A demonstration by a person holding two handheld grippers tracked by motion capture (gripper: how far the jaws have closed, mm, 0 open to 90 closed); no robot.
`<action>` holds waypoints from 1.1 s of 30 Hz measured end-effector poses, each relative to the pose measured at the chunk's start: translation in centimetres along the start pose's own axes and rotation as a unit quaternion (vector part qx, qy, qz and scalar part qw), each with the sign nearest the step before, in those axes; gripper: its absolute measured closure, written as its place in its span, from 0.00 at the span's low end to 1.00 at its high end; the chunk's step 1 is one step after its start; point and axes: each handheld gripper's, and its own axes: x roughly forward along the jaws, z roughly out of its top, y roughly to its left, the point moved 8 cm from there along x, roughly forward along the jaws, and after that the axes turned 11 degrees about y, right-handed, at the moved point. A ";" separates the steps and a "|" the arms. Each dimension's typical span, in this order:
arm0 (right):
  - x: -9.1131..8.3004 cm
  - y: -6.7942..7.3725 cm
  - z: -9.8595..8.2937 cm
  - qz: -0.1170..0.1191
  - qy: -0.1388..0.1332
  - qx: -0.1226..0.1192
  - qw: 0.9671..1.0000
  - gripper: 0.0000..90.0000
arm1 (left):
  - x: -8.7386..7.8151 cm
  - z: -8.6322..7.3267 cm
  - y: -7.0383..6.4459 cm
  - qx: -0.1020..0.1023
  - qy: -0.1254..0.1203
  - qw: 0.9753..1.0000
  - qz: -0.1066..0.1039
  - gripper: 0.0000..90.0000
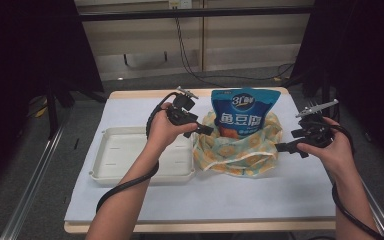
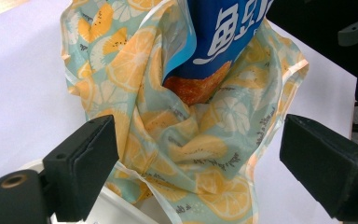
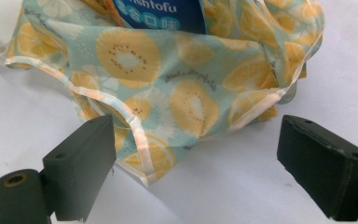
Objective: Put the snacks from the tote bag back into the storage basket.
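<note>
High view: blue snack pouch [image 1: 245, 112] stands in fruit-print bag [image 1: 240, 147], flanked by two wide-open claws.
Bagging looks underway; next, bag edges ahead of left claw [image 1: 203, 128] and right claw [image 1: 286, 146] should be gripped.

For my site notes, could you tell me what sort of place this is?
Probably a lab recording station: a white-covered table ringed by black curtains, and a person's hand-held cabled black left gripper and right gripper.

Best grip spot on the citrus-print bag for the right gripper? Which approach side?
Probably the piped rim of the citrus-print bag, where its edge folds forward onto the table. Bring the right gripper in low from the near side, jaws wide open straddling that hem; it stands proud there, clear of the blue snack pouch.
</note>
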 end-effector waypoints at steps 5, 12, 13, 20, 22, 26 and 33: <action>-0.2 0.4 -0.2 0.003 -0.002 -0.006 1.000 0.10 | -0.3 0.7 0.1 0.002 -0.003 1.000 0.003 0.12; 0.2 0.5 -0.5 0.010 0.003 -0.009 1.000 0.09 | -0.4 1.6 0.3 0.007 -0.005 1.000 -0.003 0.12; 0.2 0.5 -0.6 0.011 0.003 -0.009 1.000 0.08 | -0.5 1.7 0.4 0.007 -0.002 1.000 0.003 0.12; 0.3 0.8 -0.5 0.015 0.006 -0.018 1.000 0.08 | -0.4 2.7 0.5 0.009 -0.006 1.000 -0.003 0.15; 0.3 1.0 -0.5 0.016 0.006 -0.018 1.000 0.08 | -0.5 3.0 0.7 0.017 -0.005 1.000 0.000 0.15; 0.5 1.1 -0.6 0.018 0.012 -0.021 1.000 0.08 | -0.4 3.7 0.8 0.016 -0.007 1.000 -0.004 0.19; 0.7 1.2 -0.6 0.026 0.013 -0.022 0.999 0.09 | -0.5 5.1 0.6 0.033 -0.006 0.999 -0.002 0.28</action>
